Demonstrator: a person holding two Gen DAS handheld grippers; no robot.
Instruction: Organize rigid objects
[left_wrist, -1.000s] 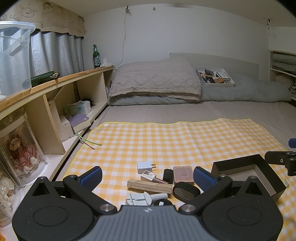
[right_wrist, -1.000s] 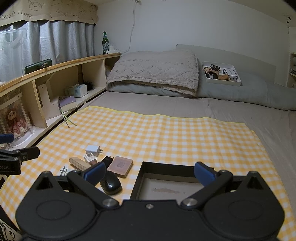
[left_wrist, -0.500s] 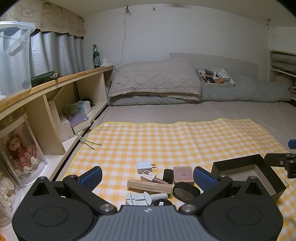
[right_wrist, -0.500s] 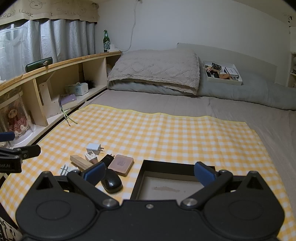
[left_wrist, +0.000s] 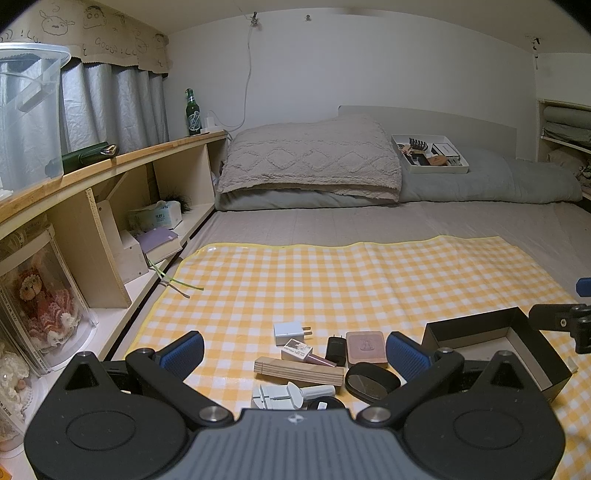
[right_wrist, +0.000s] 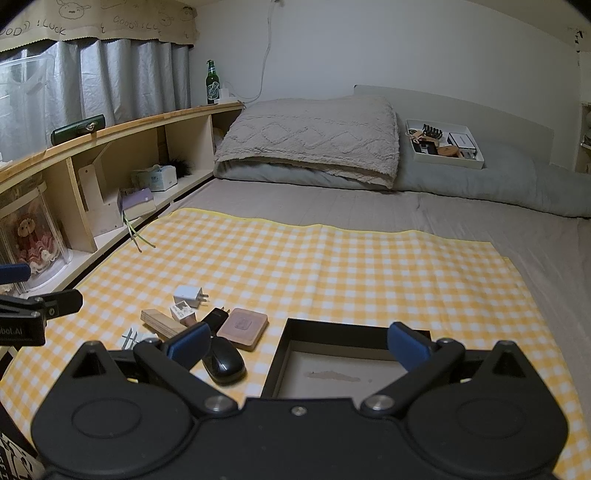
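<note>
Small hard items (left_wrist: 325, 354) sit clustered on the checked mat's near edge beside the empty black box (right_wrist: 332, 365), both grippers' fingers (left_wrist: 183, 350) spread wide — pick one outer piece first, squarely.

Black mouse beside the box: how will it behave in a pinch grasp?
The mouse looks rigid, so probably no flex. Its domed, glossy top may slip between the pads, so gripping its sides seems safer. It lies flat on the checked mat, so it should slide rather than roll.
</note>
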